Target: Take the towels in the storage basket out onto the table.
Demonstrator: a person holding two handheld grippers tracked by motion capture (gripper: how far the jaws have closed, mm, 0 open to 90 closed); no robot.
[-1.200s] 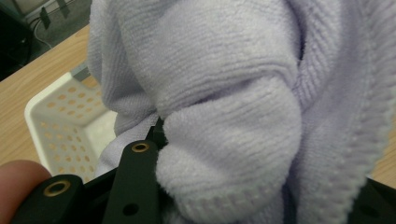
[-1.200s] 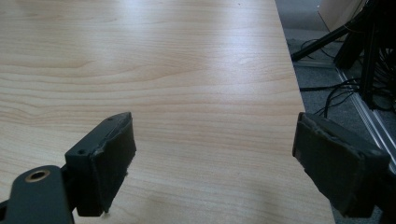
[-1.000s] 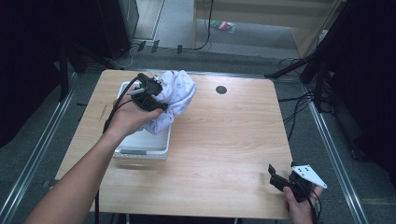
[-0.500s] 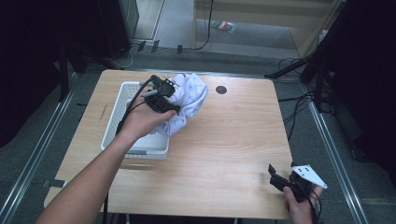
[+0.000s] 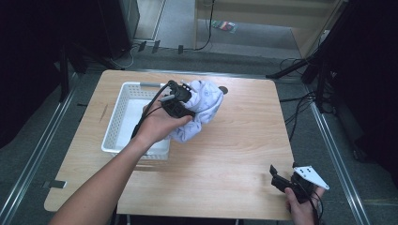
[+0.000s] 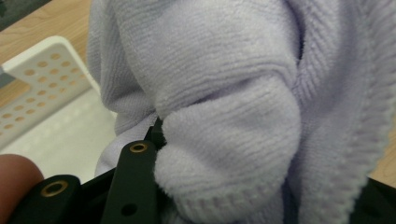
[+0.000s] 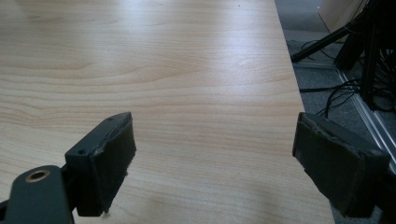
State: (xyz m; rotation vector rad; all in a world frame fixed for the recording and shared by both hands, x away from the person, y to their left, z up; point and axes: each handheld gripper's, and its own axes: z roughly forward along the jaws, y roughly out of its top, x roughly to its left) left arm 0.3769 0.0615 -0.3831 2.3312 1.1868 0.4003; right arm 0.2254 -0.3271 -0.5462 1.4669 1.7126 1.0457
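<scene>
While the left gripper [image 5: 184, 104] hangs just past the basket's right wall, its jaws are clamped tight on a bunched lavender towel [image 5: 202, 108], and the cloth bulges out on both sides of the pinch. In the left gripper view the towel [image 6: 243, 116] swells right in front of the camera, folded over the near black jaw, so the far jaw is almost wholly buried under the fabric. The towel's lower folds droop below the gripper toward the table [image 5: 234, 154]; whether they touch the wood cannot be told from above.

Beside the gripper, on the person's hand side, sits the white perforated basket [image 5: 117, 122]. Its pale floor shows bare in the open part, but the hand and forearm cover its near right corner, so that corner cannot be read. In the left gripper view a slice of the basket's rim [image 6: 42, 70] peeks out beside the cloth, the rest hidden behind it.

Well apart from all this, the right gripper [image 5: 281, 180] rests low at the table's near right corner, jaws spread wide with nothing but bare wood between them; the right gripper view shows both worn pads [image 7: 114, 154] standing clear of each other. Behind the towel, a small dark round spot on the tabletop is half hidden and too small to identify.
</scene>
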